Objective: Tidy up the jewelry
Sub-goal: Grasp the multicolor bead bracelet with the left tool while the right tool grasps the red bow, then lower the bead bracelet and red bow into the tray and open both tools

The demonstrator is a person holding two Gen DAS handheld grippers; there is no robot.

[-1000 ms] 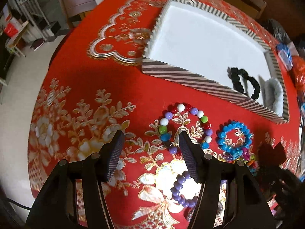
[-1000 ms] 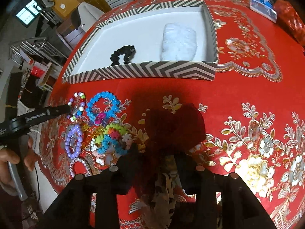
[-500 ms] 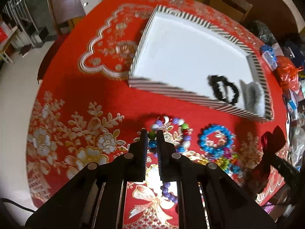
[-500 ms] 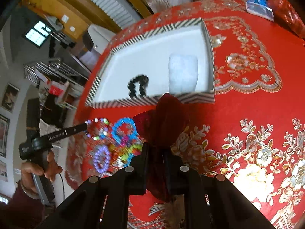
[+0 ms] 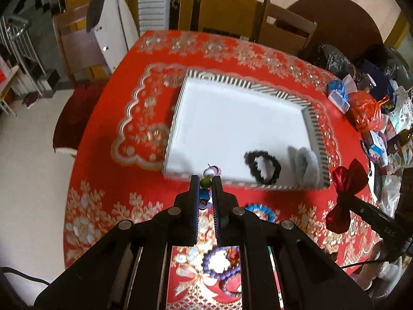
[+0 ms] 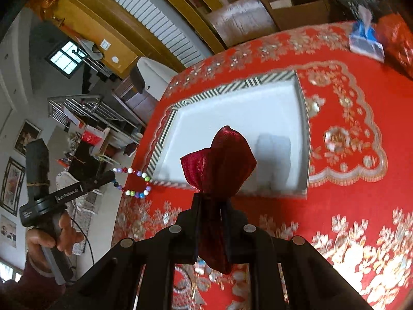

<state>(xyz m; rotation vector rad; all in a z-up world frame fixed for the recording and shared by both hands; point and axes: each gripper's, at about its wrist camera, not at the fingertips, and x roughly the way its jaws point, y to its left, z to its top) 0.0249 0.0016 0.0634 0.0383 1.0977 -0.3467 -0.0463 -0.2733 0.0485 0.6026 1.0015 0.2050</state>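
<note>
My left gripper [image 5: 205, 180] is shut on a multicoloured bead bracelet [image 5: 207, 178] and holds it in the air before the near wall of the striped tray [image 5: 178, 108]; the bracelet hangs from it in the right wrist view [image 6: 134, 182]. My right gripper [image 6: 210, 201] is shut on a dark red bow [image 6: 219, 160], lifted above the cloth; it also shows in the left wrist view [image 5: 346, 193]. A black scrunchie [image 5: 262, 166] and a grey-white fluffy piece [image 5: 304, 166] lie in the tray [image 6: 165, 134].
A blue bead bracelet [image 5: 258, 210] and a purple bead bracelet [image 5: 219, 262] lie on the red and gold tablecloth [image 5: 103, 180] under my left gripper. Bags and clutter [image 5: 366, 111] sit at the table's right edge. Wooden chairs [image 5: 281, 28] stand behind the table.
Both grippers closed on their items and rose: the left lifted the multicoloured bracelet off the cloth, the right lifted the red bow. Both moved toward the tray.
</note>
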